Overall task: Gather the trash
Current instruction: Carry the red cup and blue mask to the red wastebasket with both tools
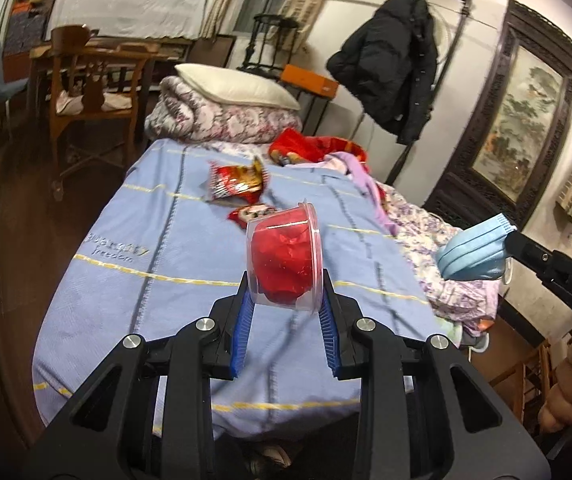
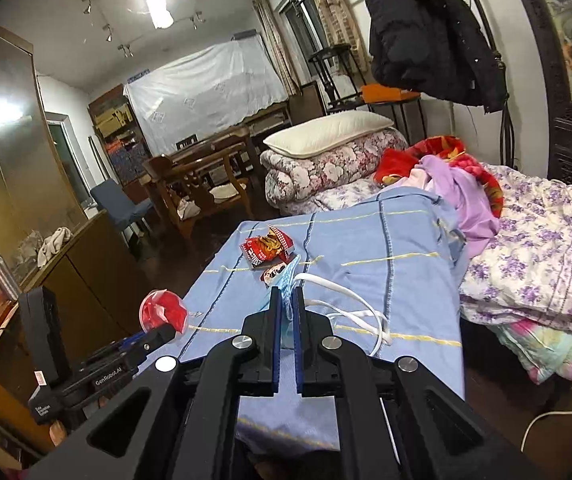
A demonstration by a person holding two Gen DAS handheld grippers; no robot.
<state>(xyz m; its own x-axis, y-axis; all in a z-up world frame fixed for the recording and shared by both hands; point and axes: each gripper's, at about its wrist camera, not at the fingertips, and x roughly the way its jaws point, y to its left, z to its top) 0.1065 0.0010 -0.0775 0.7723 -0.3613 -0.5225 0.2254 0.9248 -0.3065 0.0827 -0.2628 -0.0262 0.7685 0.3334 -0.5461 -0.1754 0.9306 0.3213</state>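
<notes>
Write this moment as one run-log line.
left: shut on clear plastic cup of red paper | right: shut on blue face mask | remaining: red snack wrappers

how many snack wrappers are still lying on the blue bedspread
2. A larger red wrapper lies mid-bed on the blue bedspread; a smaller red wrapper lies just in front of it, partly hidden behind the held plastic cup. More may be hidden.

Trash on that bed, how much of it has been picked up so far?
Two pieces are in hand: the left tongs grip a clear cup stuffed with red paper, and the right tongs pinch a blue face mask. Still on the blue sheet lie two red snack wrappers. No bin is in view, so nothing looks binned yet.
</notes>
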